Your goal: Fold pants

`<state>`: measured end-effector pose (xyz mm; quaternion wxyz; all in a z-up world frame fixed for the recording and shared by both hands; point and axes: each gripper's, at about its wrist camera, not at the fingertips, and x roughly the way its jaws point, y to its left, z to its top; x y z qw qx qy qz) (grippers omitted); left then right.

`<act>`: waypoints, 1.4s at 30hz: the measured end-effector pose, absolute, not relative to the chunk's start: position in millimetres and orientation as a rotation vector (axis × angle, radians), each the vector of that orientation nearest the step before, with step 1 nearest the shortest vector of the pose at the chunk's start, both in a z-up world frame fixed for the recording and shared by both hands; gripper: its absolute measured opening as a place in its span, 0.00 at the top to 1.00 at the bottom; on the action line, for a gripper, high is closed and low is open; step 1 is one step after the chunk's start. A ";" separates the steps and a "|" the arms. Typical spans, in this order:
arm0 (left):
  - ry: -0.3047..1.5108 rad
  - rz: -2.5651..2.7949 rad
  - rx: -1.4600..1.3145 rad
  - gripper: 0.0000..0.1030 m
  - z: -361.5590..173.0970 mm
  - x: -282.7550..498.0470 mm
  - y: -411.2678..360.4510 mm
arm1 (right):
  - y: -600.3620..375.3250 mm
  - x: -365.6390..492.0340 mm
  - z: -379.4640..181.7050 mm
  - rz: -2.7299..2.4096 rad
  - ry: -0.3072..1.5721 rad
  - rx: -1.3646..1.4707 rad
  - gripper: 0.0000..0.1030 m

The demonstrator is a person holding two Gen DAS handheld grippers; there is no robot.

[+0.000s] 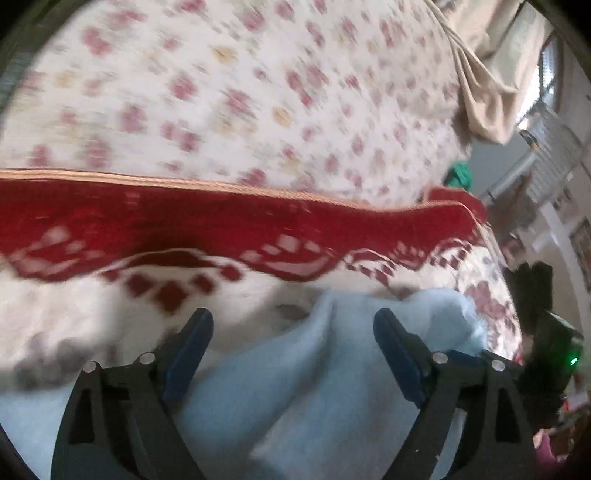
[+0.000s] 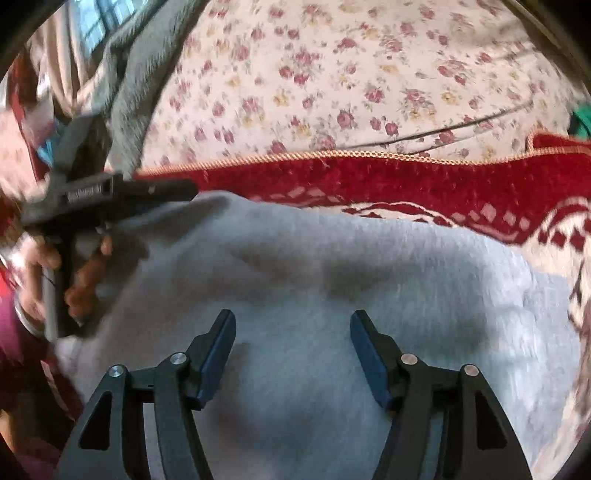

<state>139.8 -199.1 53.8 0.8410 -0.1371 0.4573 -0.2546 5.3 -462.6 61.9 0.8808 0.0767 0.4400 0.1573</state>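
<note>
The pants (image 2: 295, 295) are lying as a pale blue-grey, fleecy heap (softly rumpled) on the red-bordered blanket (image 2: 406, 181), just below its red band. Their long axis is running roughly along that band, a frayed end (image 1: 461, 314) pointing right. The left gripper (image 1: 293, 325) and right gripper (image 2: 293, 325) are hovering over them, fingers apart, gripping nothing.

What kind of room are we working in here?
Probably a bedroom at home: a cream rose-print cotton bedsheet covers a wide soft surface, a red-and-white patterned plush blanket lies across it, and a window shows behind.
</note>
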 end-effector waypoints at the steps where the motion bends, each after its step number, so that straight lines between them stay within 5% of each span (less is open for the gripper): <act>1: 0.957 -0.499 -0.274 0.14 58.5 130.9 -191.6 | -462.1 1.6 65.3 0.340 0.913 0.192 0.30; 19: 0.840 0.006 -0.394 0.14 95.6 -69.0 32.9 | -235.0 -36.5 72.6 0.793 0.981 0.130 0.25; 24: 0.757 0.011 -0.654 0.00 86.4 -117.5 101.3 | -186.6 -44.9 64.6 0.878 1.033 0.104 0.25; 42: 0.750 0.135 -1.005 0.00 12.6 -111.0 150.2 | -146.7 -48.4 59.7 0.846 0.998 -0.049 0.23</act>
